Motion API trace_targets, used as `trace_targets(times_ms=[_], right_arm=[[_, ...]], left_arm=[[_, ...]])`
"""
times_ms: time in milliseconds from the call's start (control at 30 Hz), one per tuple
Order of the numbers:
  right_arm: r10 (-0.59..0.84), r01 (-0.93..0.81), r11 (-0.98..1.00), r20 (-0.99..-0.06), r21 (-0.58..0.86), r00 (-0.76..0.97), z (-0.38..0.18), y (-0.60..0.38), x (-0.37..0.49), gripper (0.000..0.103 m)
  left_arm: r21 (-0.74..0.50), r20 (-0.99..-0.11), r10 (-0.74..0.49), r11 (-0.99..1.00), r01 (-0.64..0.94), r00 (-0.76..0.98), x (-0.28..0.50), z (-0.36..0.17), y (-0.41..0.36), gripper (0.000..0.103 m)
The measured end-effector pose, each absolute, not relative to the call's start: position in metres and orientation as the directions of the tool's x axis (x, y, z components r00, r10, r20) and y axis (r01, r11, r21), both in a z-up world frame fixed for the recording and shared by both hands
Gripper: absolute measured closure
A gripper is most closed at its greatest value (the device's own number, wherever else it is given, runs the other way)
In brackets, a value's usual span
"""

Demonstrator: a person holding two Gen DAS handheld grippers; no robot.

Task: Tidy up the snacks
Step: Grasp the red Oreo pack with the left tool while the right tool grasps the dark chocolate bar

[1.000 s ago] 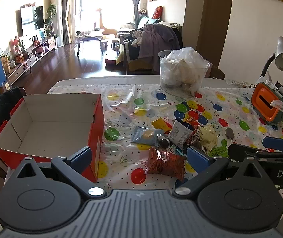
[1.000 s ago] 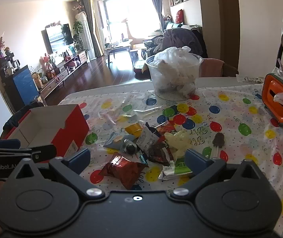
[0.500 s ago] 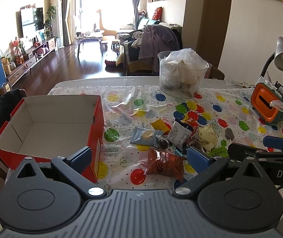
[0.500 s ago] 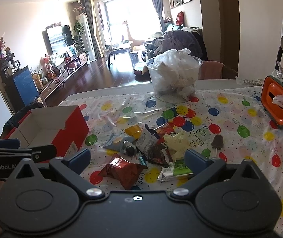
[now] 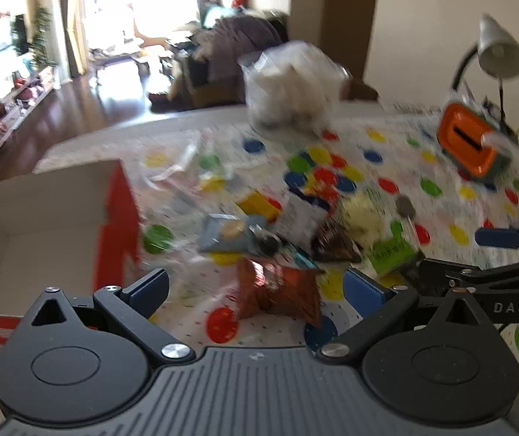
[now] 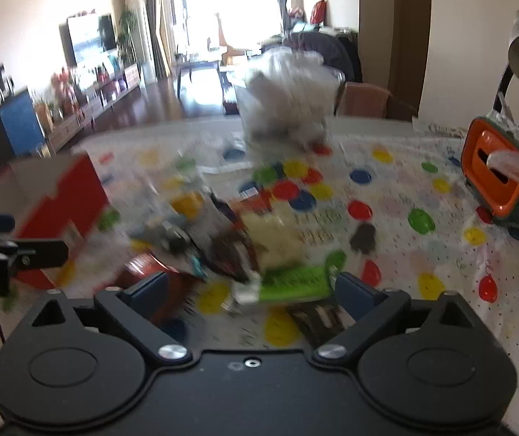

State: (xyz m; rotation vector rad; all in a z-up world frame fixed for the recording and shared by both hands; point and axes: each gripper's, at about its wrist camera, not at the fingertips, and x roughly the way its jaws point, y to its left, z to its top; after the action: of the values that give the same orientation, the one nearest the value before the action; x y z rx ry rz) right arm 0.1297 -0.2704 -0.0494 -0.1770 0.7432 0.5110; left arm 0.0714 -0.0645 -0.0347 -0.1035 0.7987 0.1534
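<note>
Two grippers: both are spread wide and hold nothing; the left gripper point(image 5: 255, 292) sits at the bottom centre of its own view, the right gripper point(image 6: 252, 294) likewise in its view.
Nearest snack, left view: a crinkled red-brown packet point(image 5: 277, 292) lies on the spotted tablecloth point(image 5: 441, 167) right between the blue finger pads point(image 5: 148, 290), low centre of the frame.
Nearest snack, right view: a green packet point(image 6: 295, 283) lies flat just ahead of the fingers, low centre, with a dark wrapper point(image 6: 317, 318) under its near edge.
Step in hand: judging by the framing, each gripper is lining up on the packet in front of it; both views are blurred, so finer detail is uncertain.
How to do it well: lower until the pads straddle the packet's puffed middle, close gently so the foil does not slip or burst, and lift clear before swinging left.
Pile: the other snacks point(image 5: 295, 225) overlap mid-frame, so take the outer ones first to avoid dragging neighbours.
Box: the red box point(image 5: 117, 225) stands open at the left edge, white inside, nothing visible in it.
Farther back: a clear tub point(image 5: 292, 87) with a bag, upper centre; an orange case point(image 5: 468, 141) and a lamp point(image 5: 501, 49) at upper right, well apart from the pile.
</note>
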Motion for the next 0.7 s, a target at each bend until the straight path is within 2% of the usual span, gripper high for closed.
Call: trace_targets(times_ms=[233,500,700], right_arm=[[0.335,-0.505,0.863,-0.737,-0.011,0.588,-0.086,-0.285,0.158,0.013],[0.332,-0.557,0.83,-0.787,-0.018,0.519,-0.115,-0.291,0.182,0.024],[0.326,-0.591,0.806,-0.817,-0.023,0.476,-0.128,-0.294,0.192,0.028]], left_arm=[[-0.051,-0.785,0.068,0.983,-0.174,0.616,0.107,-0.07,-0.068,0.0],[-0.059,-0.847,0.001,0.994,-0.096,0.532,0.144,-0.102,-0.068,0.0],[-0.01,-0.874,0.021,0.998,-0.061,0.486,0.161,-0.119,-0.072,0.0]])
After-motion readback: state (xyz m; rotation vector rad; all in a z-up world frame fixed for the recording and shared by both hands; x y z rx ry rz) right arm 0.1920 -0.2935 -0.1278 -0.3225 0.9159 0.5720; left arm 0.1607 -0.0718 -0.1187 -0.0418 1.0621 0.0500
